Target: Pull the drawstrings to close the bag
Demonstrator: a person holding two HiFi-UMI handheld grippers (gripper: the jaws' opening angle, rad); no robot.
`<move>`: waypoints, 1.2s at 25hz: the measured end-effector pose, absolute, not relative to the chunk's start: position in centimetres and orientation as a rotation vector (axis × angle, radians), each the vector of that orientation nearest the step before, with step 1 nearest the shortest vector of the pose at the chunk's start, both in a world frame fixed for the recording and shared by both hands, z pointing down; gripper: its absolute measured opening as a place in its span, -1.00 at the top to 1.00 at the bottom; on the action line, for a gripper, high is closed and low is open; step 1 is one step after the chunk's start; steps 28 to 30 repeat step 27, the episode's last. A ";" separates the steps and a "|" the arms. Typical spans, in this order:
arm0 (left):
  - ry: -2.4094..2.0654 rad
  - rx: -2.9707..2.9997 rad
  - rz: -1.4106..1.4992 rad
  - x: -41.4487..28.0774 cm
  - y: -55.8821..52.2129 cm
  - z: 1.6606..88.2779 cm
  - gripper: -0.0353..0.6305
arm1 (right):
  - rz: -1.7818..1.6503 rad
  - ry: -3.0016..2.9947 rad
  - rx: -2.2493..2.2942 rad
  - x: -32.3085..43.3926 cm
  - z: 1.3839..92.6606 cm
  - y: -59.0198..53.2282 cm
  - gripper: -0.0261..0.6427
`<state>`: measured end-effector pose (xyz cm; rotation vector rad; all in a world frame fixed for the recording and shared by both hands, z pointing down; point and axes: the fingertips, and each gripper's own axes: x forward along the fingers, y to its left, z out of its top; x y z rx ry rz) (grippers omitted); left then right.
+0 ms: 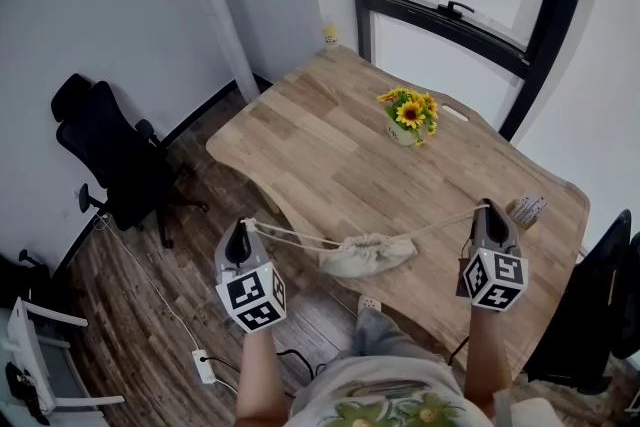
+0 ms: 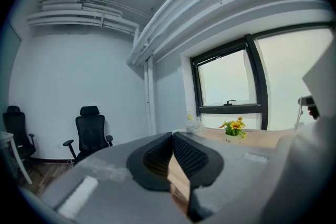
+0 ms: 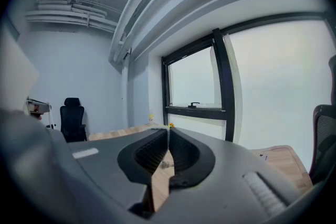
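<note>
Left tool, right tool, drawstrings; bag head-view only.

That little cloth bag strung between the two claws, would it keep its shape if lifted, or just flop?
Probably floppy: the bag looks crumpled and sagging by the table edge. Likely light, since the thin drawstrings run nearly straight to the left claw and right claw. It shouldn't roll; soft cloth tends to stay put.

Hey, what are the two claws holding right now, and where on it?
The left claw pinches the left drawstring at its outer end, and the right claw does the same with the right drawstring. The bag itself is not gripped.
</note>
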<state>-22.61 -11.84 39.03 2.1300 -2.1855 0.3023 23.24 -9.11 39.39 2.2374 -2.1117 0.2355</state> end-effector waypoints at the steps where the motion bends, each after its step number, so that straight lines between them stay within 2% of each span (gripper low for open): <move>1: -2.187 2.135 0.302 -22.5 -11.8 39.0 0.87 | 0.238 -2.118 2.229 23.0 39.5 -9.1 0.89; 30: -2.154 2.147 0.314 -22.9 -11.5 39.7 0.87 | 0.236 -2.116 2.163 21.2 39.9 -8.5 0.90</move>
